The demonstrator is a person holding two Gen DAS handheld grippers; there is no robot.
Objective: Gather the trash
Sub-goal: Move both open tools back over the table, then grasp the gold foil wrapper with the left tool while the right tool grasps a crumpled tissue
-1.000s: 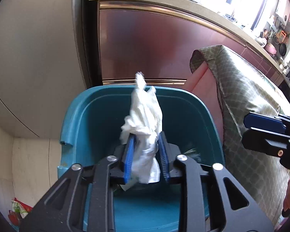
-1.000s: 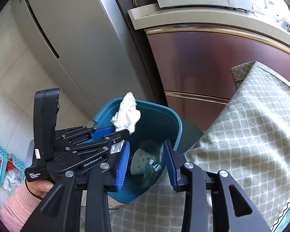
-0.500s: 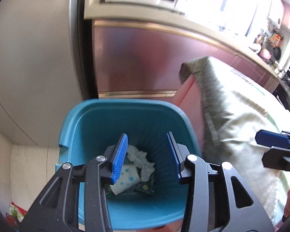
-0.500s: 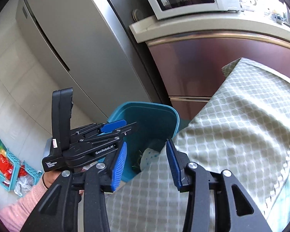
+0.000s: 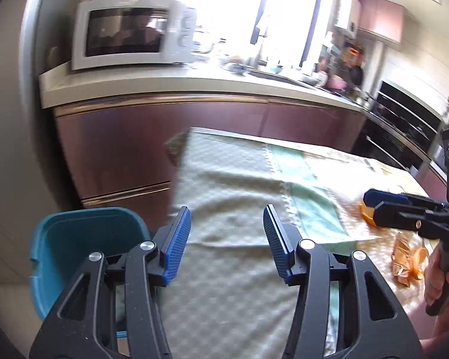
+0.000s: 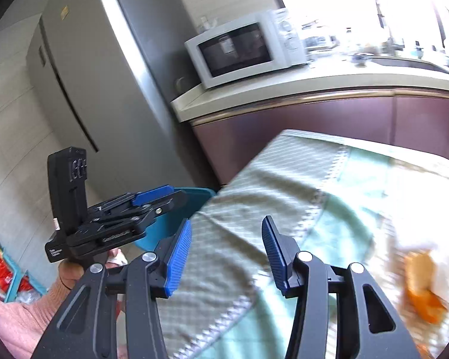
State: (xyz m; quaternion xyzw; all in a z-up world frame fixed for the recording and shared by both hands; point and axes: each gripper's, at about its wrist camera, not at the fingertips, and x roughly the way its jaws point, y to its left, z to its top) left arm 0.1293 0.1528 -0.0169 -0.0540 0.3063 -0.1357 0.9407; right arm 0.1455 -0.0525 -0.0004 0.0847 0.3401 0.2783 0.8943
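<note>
Your left wrist camera looked close over the tablecloth toward the counter. Your right one faced likewise; both shared the microwave and bin.

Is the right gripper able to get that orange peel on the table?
Probably yes. The right gripper is open and empty, and the orange peel lies uncovered on the tablecloth, just off to its right, with nothing between them.

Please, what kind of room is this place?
Most likely a home kitchen: a white microwave stands on a long countertop, a tall steel refrigerator beside it, and built-in ovens further along.
</note>
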